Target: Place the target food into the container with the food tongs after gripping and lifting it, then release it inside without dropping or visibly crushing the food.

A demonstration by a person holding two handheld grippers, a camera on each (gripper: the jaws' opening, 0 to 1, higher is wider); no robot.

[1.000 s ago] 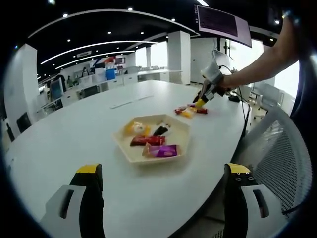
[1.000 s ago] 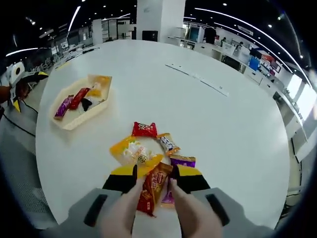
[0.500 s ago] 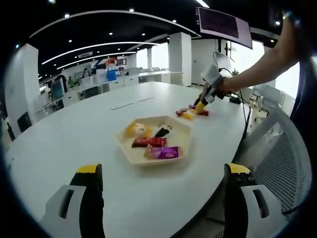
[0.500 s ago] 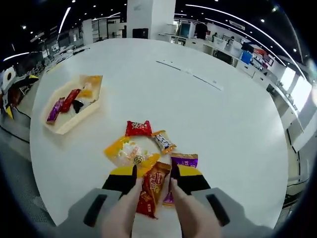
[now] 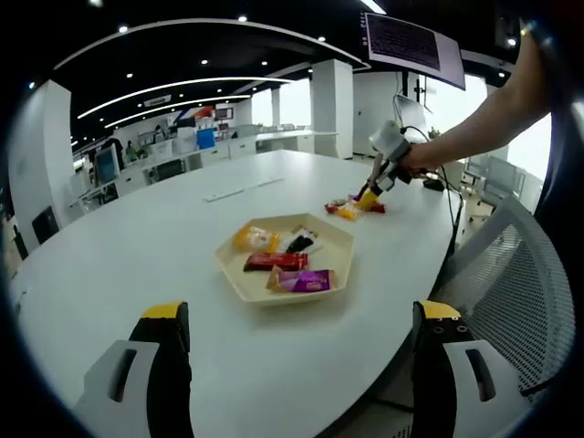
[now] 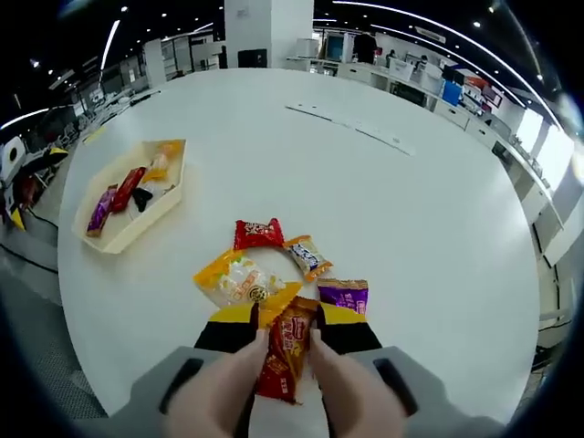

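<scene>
A beige hexagonal tray (image 5: pixel 239 278) on the white table holds several wrapped snacks, among them a red bar (image 5: pixel 274 262) and a purple packet (image 5: pixel 301 282). My left gripper (image 5: pixel 301 328) hangs open in front of the tray with nothing between its jaws. Farther right, a person's arm holds my right gripper (image 5: pixel 370 193) down at a small pile of snacks (image 5: pixel 347 210). In the right gripper view, my right gripper (image 6: pixel 287 319) is shut on an orange-red packet (image 6: pixel 285 351). Whether that packet is off the table I cannot tell. The tray (image 6: pixel 117 239) lies far to the left.
Around the held packet lie a yellow bag (image 6: pixel 233 278), a red packet (image 6: pixel 258 234), a small orange-and-blue packet (image 6: pixel 307 255) and a purple packet (image 6: pixel 344 295). A mesh chair (image 5: pixel 511 292) stands by the table's right edge. Desks and pillars fill the office behind.
My right gripper's jaws have drawn tighter onto the orange-red packet, and its view has pulled back a little from the pile. The left gripper has stayed open in place.
</scene>
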